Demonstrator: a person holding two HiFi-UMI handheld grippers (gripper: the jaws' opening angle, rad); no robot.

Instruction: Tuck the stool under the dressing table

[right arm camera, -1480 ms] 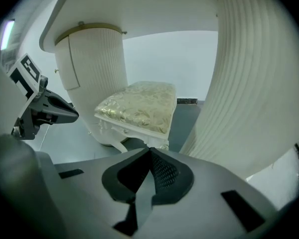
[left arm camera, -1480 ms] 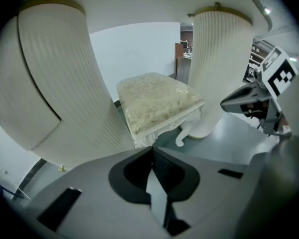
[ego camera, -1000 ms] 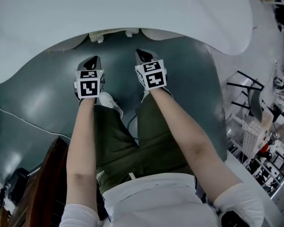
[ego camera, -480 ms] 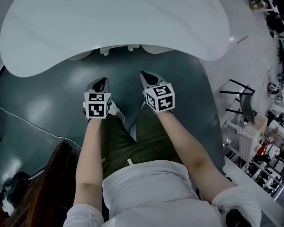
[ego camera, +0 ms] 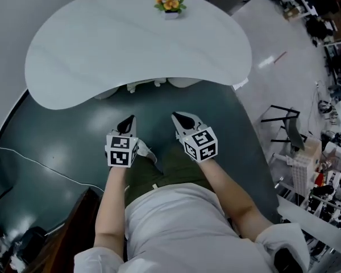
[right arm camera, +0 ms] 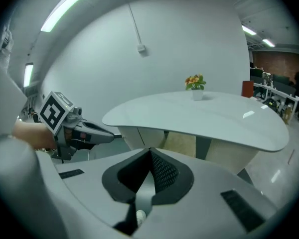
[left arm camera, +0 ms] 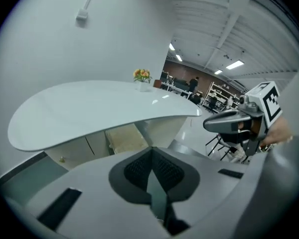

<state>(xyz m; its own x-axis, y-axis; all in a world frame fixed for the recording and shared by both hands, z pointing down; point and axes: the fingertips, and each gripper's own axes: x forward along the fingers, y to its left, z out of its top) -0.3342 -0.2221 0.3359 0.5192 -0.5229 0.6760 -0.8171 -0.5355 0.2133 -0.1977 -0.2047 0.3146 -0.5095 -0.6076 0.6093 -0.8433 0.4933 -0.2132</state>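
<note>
The marker-tagged left gripper (ego camera: 128, 121) and right gripper (ego camera: 181, 118) hover empty, jaws pressed together. Ahead, flowers (ego camera: 170, 2) top the white desk (ego camera: 119, 50), with the stool (ego camera: 182, 83) tucked beneath.

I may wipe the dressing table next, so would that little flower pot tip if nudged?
Probably light: the flower pot looks small against the dressing table. Its blooms spread wider than the pot, so it may tip. The glossy table could let it slide.

Lab hall: storage racks (ego camera: 323, 178), strip lights (left arm camera: 234, 64)
</note>
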